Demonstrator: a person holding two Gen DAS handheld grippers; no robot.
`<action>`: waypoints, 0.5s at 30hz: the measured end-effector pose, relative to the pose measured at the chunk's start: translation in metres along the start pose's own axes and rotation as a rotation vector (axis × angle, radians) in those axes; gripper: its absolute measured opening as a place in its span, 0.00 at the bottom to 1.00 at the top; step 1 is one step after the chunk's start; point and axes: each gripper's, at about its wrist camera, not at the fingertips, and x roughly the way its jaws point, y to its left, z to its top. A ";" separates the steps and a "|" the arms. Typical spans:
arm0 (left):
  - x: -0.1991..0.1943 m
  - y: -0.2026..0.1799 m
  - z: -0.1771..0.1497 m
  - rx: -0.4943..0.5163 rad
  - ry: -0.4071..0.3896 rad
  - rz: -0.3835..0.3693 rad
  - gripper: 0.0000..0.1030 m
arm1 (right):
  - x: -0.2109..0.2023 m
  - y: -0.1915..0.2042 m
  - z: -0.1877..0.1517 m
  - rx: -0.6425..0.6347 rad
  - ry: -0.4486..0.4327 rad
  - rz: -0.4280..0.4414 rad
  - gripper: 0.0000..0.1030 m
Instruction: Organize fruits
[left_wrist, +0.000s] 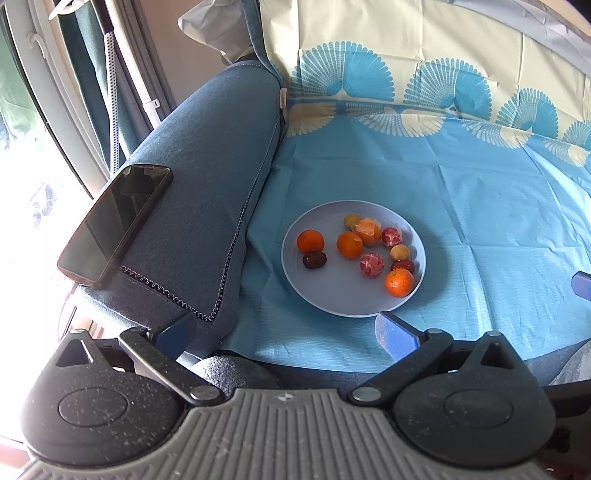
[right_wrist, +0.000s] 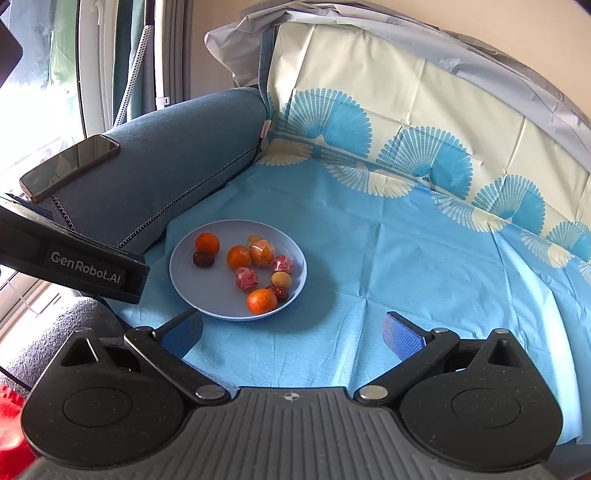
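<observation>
A pale blue plate (left_wrist: 332, 291) (right_wrist: 207, 280) lies on a blue cloth and holds several small fruits. Among them are three oranges, one at the near rim (left_wrist: 399, 282) (right_wrist: 261, 301), two pink wrapped fruits (left_wrist: 371, 264) (right_wrist: 246, 278), two dark red dates (left_wrist: 314, 260) (right_wrist: 203, 259) and a peeled orange in wrap (left_wrist: 367, 230) (right_wrist: 261, 252). My left gripper (left_wrist: 286, 332) is open and empty, just short of the plate's near edge. My right gripper (right_wrist: 291, 332) is also open and empty, near the plate's front right; one blue fingertip (left_wrist: 581, 284) of it shows in the left wrist view.
A black phone (left_wrist: 114, 225) (right_wrist: 70, 166) rests on the blue sofa armrest (left_wrist: 207, 184) (right_wrist: 166, 166) left of the plate. The patterned blue cloth (left_wrist: 461, 221) (right_wrist: 406, 258) covers seat and backrest. The left gripper's body (right_wrist: 74, 258) reaches in from the left. A window is at far left.
</observation>
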 end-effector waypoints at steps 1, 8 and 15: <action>0.000 0.000 0.000 0.000 0.001 0.000 1.00 | 0.000 0.000 0.000 0.001 0.000 -0.001 0.99; 0.000 -0.001 0.000 0.004 -0.003 0.000 1.00 | 0.001 -0.002 0.001 0.006 -0.001 -0.002 0.99; 0.000 -0.001 0.000 0.006 -0.002 0.000 1.00 | 0.001 -0.002 0.001 0.005 -0.002 -0.002 0.99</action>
